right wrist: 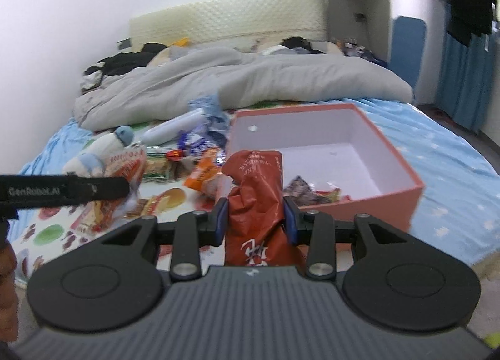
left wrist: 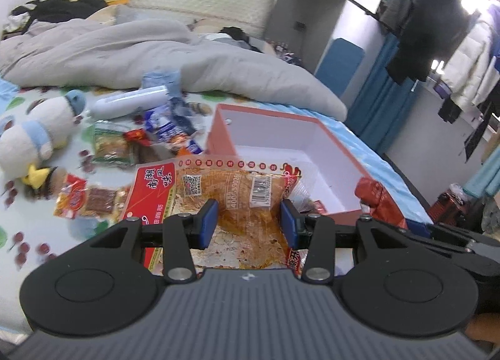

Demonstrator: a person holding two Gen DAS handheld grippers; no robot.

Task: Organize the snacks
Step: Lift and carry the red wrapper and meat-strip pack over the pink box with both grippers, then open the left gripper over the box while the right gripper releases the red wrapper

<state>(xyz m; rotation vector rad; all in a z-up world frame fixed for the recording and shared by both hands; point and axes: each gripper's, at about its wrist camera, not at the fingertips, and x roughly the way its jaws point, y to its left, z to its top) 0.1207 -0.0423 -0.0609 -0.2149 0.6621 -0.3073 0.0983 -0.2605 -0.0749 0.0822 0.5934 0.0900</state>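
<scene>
The left gripper (left wrist: 248, 222) has its blue pads (left wrist: 208, 219) pressed on either side of a clear snack pack (left wrist: 231, 197) — red print along one edge, a barcode and QR code on the face, oily orange contents inside. The pack is lifted off the bed, fanning out ahead of the jaws over the near left corner of the box (left wrist: 312, 141).

The right gripper (right wrist: 254, 219) is clamped on a crumpled dark-red pouch (right wrist: 256, 191), which stands up between its pads in front of the box's near edge. In the left view the same pouch shows at the box's near right corner.

The box is salmon-pink outside and white inside, open-topped, sitting on the bed (right wrist: 453, 154). A few wrappers (right wrist: 312, 193) already lie in its near corner; most of its floor is bare.

Left of the box, a loose pile of snacks (left wrist: 150, 138) is scattered over the fruit-print sheet — green, red, blue and orange packets, with a white tube (left wrist: 131, 101) behind them. A plush toy (left wrist: 34, 132) lies further left. A grey duvet (left wrist: 156, 57) is bunched up across the bed behind it all.
</scene>
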